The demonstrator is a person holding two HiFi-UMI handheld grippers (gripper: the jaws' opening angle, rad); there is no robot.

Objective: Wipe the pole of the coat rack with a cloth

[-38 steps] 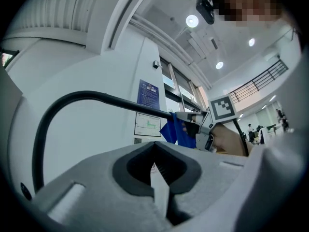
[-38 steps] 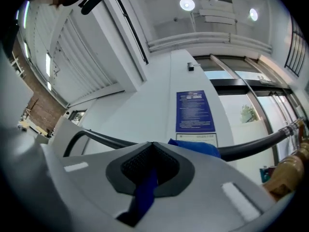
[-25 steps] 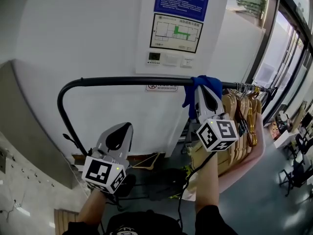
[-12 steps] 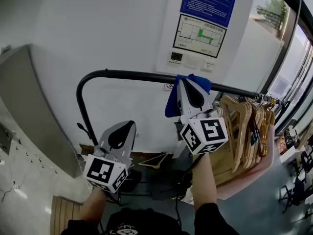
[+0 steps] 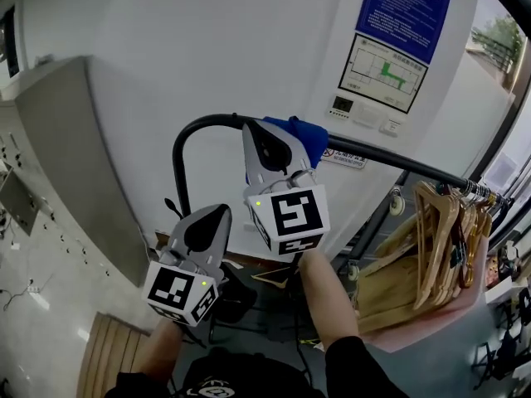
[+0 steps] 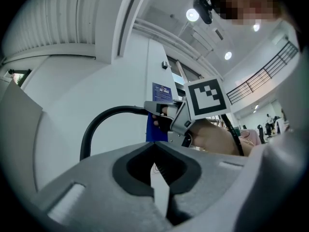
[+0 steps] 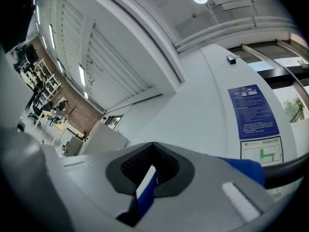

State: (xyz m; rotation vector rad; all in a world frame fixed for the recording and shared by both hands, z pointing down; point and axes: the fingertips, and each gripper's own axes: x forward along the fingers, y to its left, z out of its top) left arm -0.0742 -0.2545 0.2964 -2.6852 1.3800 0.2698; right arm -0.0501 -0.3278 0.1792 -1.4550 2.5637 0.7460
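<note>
The coat rack's black pole [image 5: 390, 161] runs across the head view and bends down at its left end [image 5: 181, 152]. A blue cloth [image 5: 303, 131] is draped over the pole near that bend, and my right gripper [image 5: 257, 123] is shut on it. The cloth [image 7: 145, 197] shows between the closed jaws in the right gripper view. My left gripper [image 5: 217, 211] hangs lower, below the bend and apart from the pole, shut with nothing in it. The left gripper view shows the pole [image 6: 108, 117], the cloth [image 6: 155, 132] and the right gripper [image 6: 157, 108].
Wooden hangers [image 5: 440, 239] crowd the pole's right end. A white wall behind carries a blue notice [image 5: 411, 11], a floor plan [image 5: 383, 71] and small switches [image 5: 353, 110]. A grey cabinet [image 5: 70, 156] stands at the left. The rack's black base [image 5: 249, 305] lies on the floor.
My right gripper has slid the blue cloth leftward along the pole, from beside the hangers to near the left bend. The left gripper has kept its place.
</note>
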